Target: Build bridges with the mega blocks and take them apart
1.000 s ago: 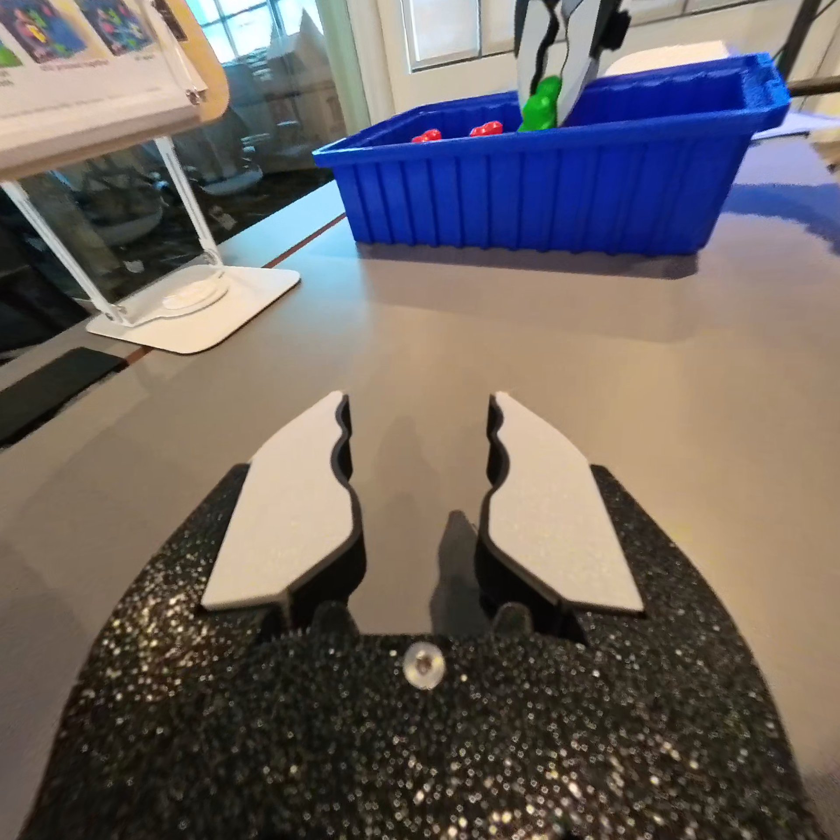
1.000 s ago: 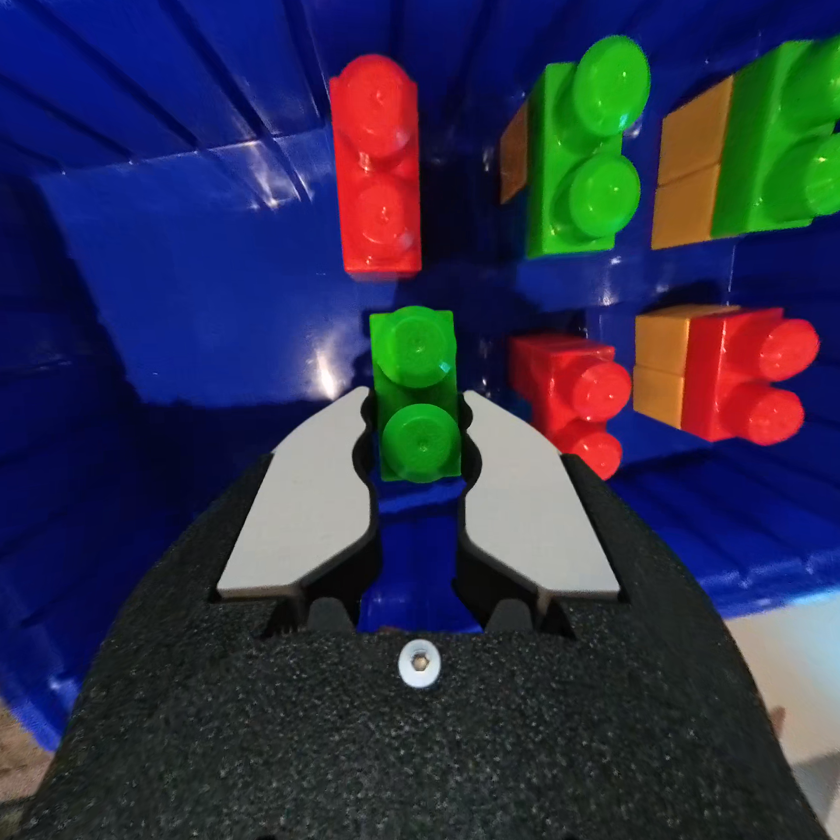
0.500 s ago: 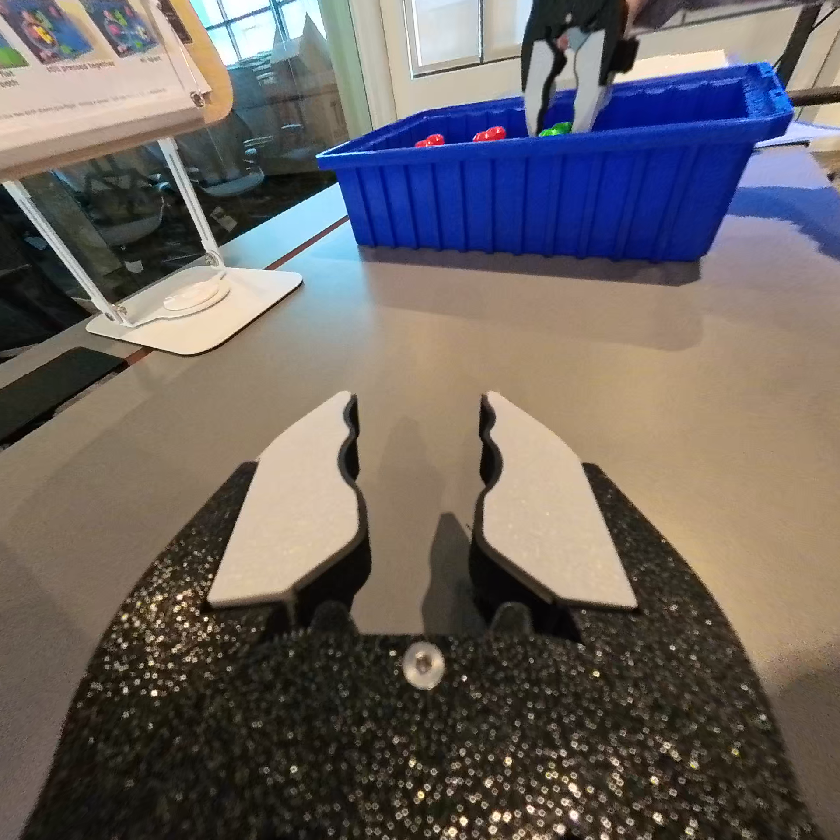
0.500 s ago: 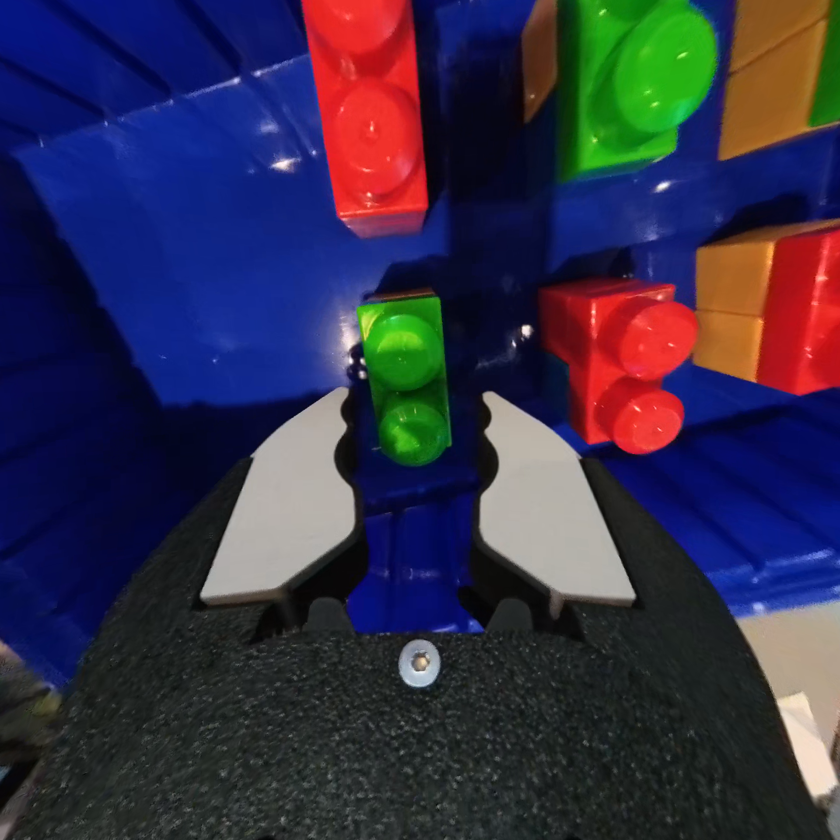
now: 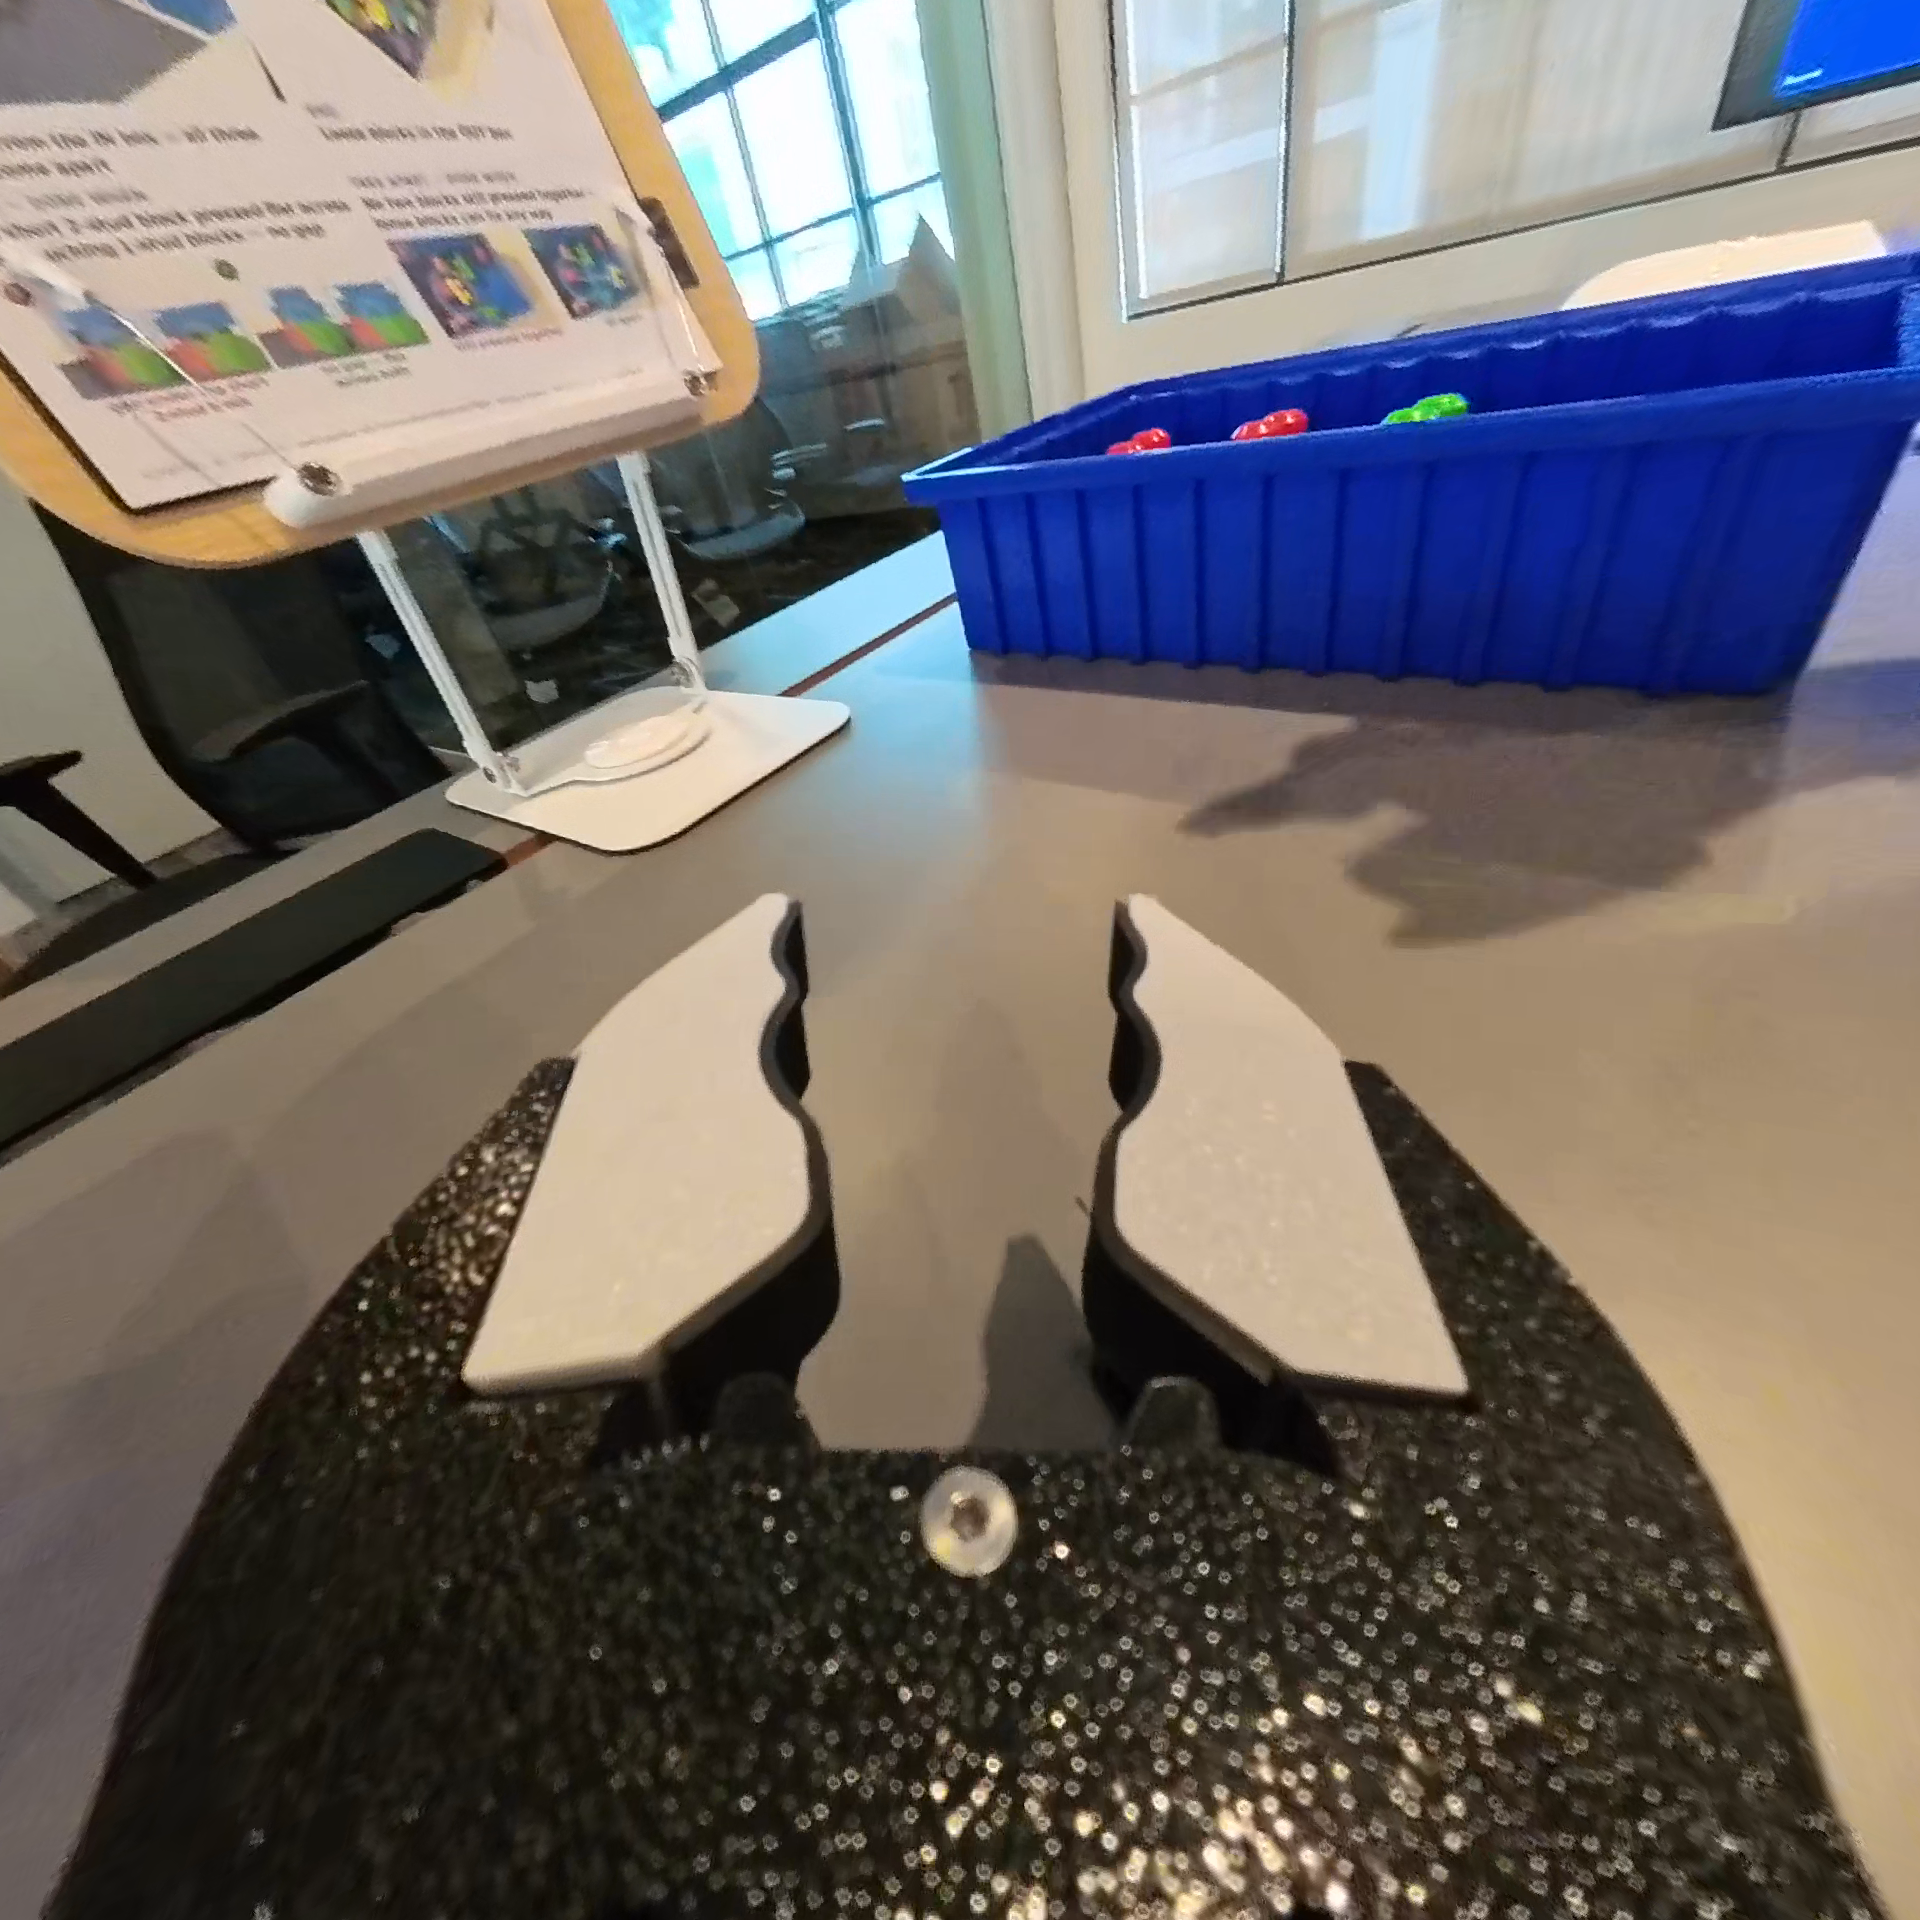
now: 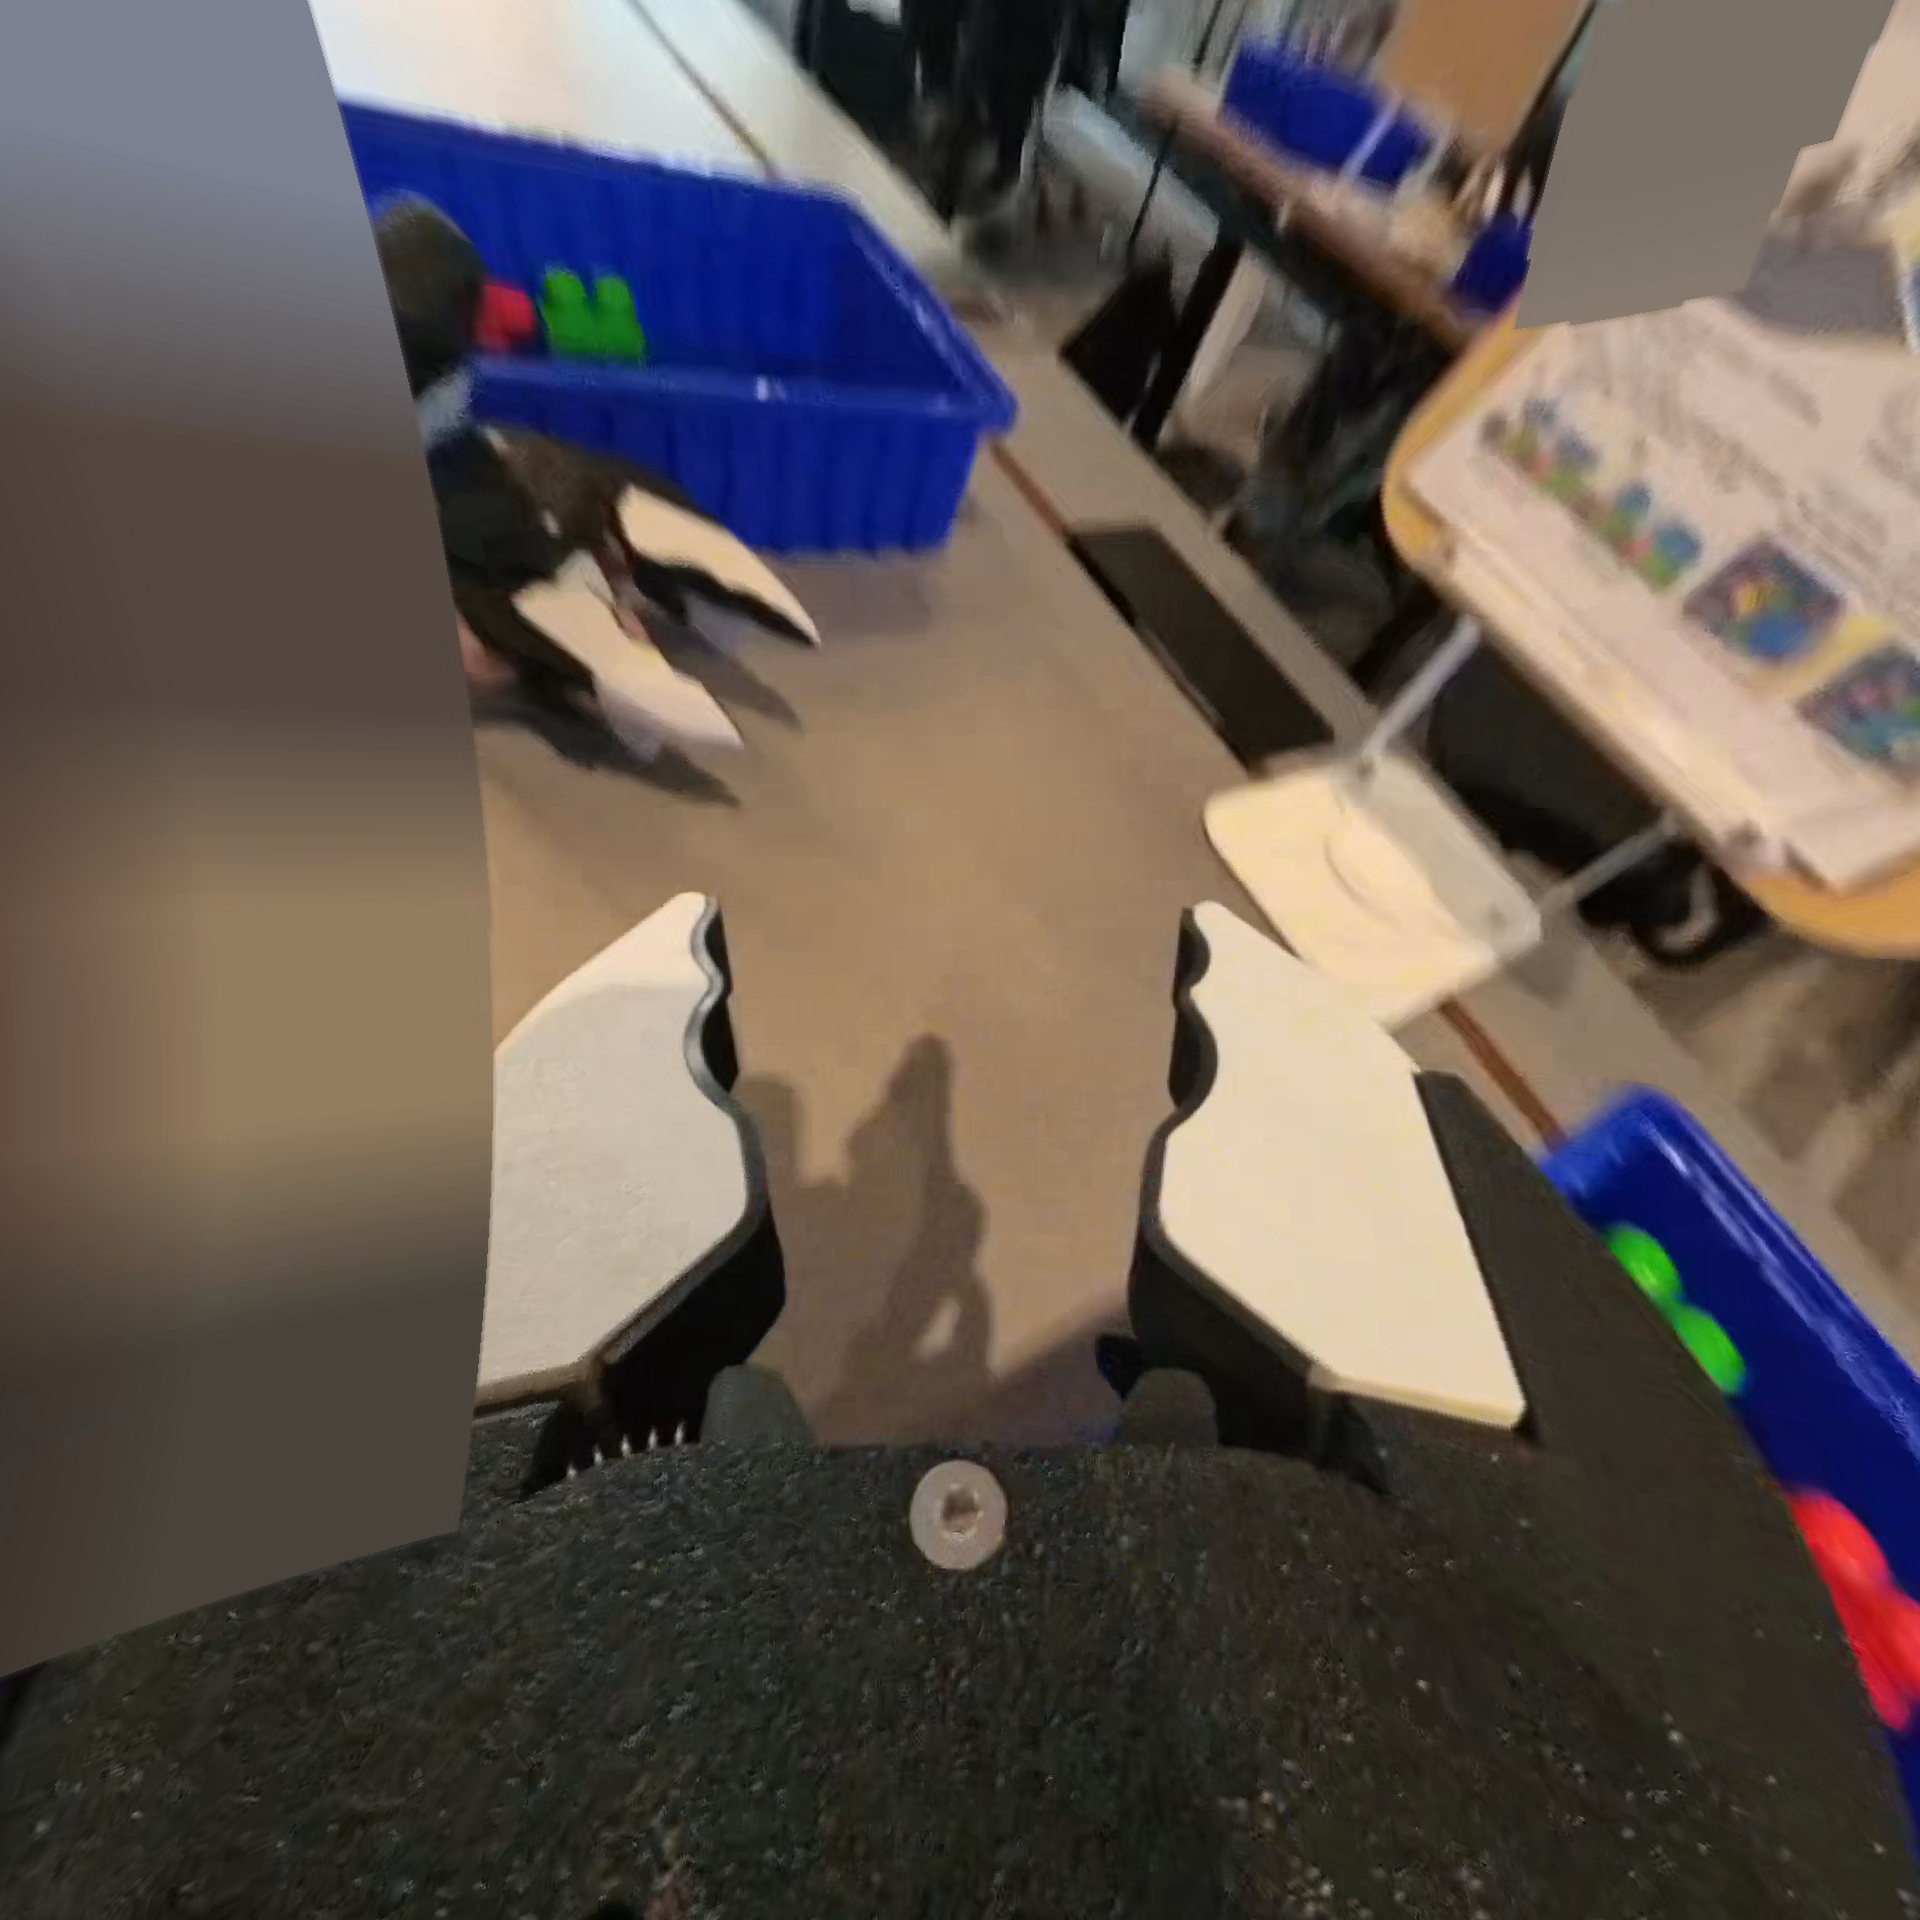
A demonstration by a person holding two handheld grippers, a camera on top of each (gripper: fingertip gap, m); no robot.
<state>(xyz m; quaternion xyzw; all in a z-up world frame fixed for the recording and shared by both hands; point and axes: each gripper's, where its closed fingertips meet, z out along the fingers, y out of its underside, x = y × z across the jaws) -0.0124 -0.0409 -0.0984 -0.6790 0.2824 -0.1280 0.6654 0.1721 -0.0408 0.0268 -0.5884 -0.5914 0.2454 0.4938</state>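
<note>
My left gripper is open and empty, low over the grey table. A blue bin stands ahead to its right, with red blocks and a green block showing above the rim. My right gripper is open wide and empty above the table. This bin's corner sits at its lower right with green blocks and red blocks inside. The right wrist view is blurred; it shows the left gripper across the table, in front of a second blue bin that holds a green block.
A sign board on a white stand is at the table's far edge; it also shows in the right wrist view. A black strip lies along that edge. Bare grey tabletop lies between the two grippers.
My right gripper let go of the green block in the bin, opened wider, rose out and swung round to face across the table. The left gripper stayed open and tilted up slightly.
</note>
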